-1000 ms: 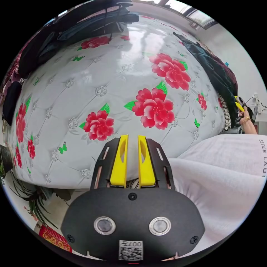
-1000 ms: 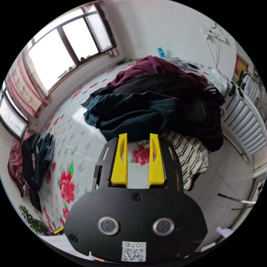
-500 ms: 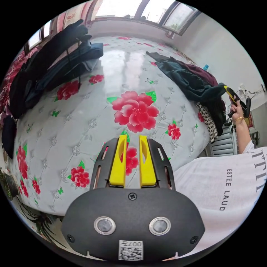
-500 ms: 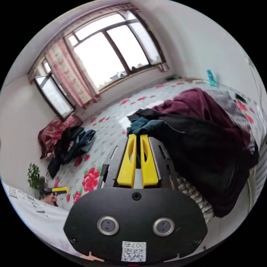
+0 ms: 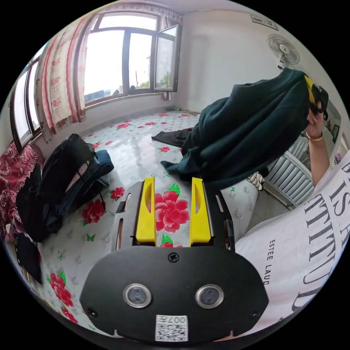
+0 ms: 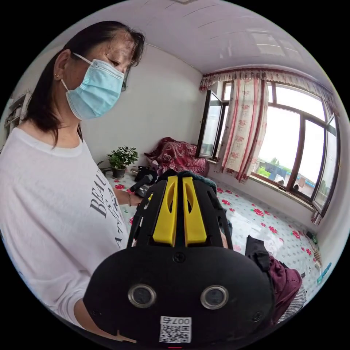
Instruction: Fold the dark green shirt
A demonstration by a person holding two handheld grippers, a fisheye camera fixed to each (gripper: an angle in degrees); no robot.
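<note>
The dark green shirt (image 5: 251, 131) hangs in the air above the bed's right side, with its lower folds trailing onto the cover. It is held up at the top by my right gripper (image 5: 312, 93), in a person's raised hand. In the right gripper view, the right gripper (image 6: 179, 178) has its jaws pressed together, with a bit of the green shirt (image 6: 198, 178) bunched at their tips. My left gripper (image 5: 172, 180) is open with nothing in it, hovering over the floral bed cover (image 5: 138, 146) a little short of the shirt.
A heap of dark clothes (image 5: 62, 178) lies at the bed's left. More garments, a maroon one (image 6: 286, 282) among them, lie at the bed's right edge. A white radiator (image 5: 291, 175) stands beyond that edge. The person's white top (image 5: 310, 237) is close by on the right.
The right gripper closed on the green shirt and lifted it high off the pile. The left gripper's jaws have spread wider, and both cameras have swung upward.
</note>
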